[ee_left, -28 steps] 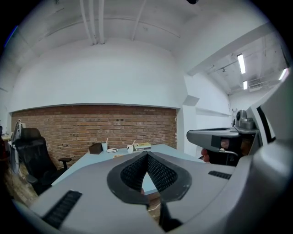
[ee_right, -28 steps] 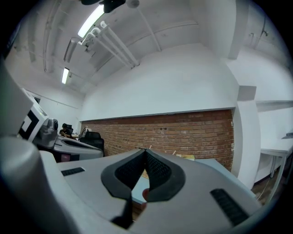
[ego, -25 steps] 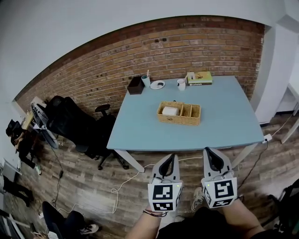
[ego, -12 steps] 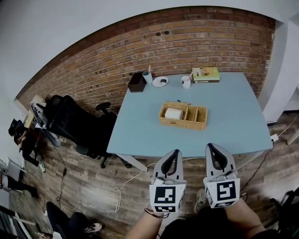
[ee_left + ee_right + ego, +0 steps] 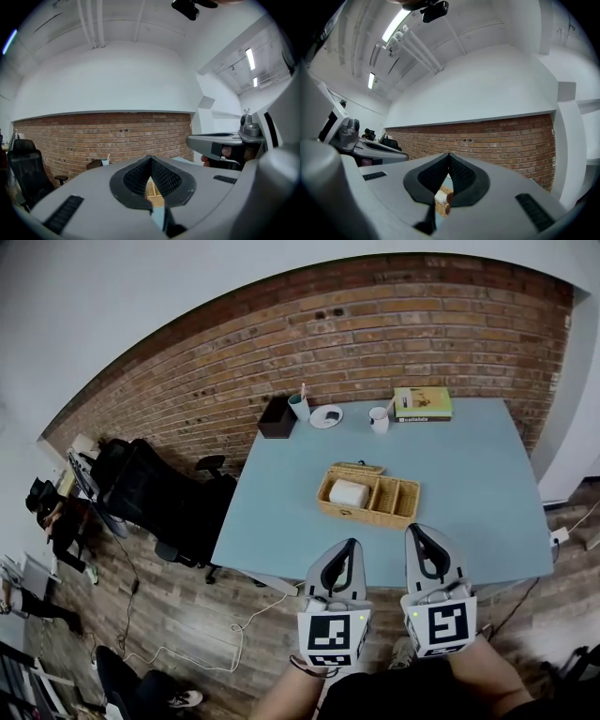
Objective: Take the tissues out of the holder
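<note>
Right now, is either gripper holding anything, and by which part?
Nothing is held. The left gripper and right gripper both have their jaws together and empty; the tissues lie in the wicker holder on the table.

The words on the book [image 5: 422, 404] at the worktop's [image 5: 281, 493] far edge are too small to read. What lies on the white plate [image 5: 326, 415] is too small to tell. The left tongs [image 5: 150, 159] and right tongs [image 5: 449, 157] hide nearly all the basket [image 5: 153, 190] in their own views; only a thin slice peeks through.

White tissues [image 5: 348, 493] lie in wicker holder [image 5: 375, 518] (left compartment).
</note>
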Motion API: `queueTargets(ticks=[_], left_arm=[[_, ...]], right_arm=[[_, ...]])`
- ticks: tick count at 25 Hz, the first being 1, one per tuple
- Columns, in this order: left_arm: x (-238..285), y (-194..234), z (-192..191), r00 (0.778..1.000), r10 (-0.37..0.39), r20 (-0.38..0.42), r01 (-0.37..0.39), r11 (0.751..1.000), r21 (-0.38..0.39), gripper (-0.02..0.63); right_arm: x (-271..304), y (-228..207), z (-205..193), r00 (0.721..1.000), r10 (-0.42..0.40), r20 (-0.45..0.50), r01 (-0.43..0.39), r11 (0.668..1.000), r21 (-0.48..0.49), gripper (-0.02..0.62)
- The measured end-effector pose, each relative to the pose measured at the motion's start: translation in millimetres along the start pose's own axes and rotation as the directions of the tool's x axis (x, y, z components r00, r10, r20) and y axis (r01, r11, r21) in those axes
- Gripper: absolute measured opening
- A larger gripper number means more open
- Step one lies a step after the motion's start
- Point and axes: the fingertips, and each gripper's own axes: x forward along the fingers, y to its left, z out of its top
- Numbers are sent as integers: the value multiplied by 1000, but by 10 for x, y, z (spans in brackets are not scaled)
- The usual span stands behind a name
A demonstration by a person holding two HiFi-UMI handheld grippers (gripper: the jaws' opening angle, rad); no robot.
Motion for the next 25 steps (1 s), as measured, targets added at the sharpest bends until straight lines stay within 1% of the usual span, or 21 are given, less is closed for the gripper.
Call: queueTargets(ticks=[4, 10, 14, 17, 19, 23, 25], left_arm=[[215, -45, 120, 999, 23, 27, -23, 999, 26, -5], [371, -60, 295, 992, 52, 119, -54, 999, 10, -5], [464, -8, 381, 985, 47, 164, -56, 997, 48, -5], [561, 72, 350, 984, 42, 172, -55, 996, 69, -5], [661, 139, 269, 986, 31, 162, -42, 997, 70, -5], [890, 343, 117, 992, 14, 126, -19, 999, 36, -5], [976, 458, 126, 992, 10, 127, -12, 1000, 17, -5]], right_arm=[[202, -156, 10, 999, 31, 21, -32, 999, 33, -3], [444, -226, 52, 994, 91, 63, -93, 995, 28, -3], [617, -220, 18, 992, 108, 58, -110, 993, 38, -3], [752, -183, -52, 992, 115, 53, -117, 993, 27, -3], [858, -161, -104, 992, 114, 48, -115, 993, 10, -3], [1087, -98, -139, 993, 116, 38, -115, 993, -26, -3], [1200, -60, -173, 993, 119, 15, -119, 992, -41, -3]])
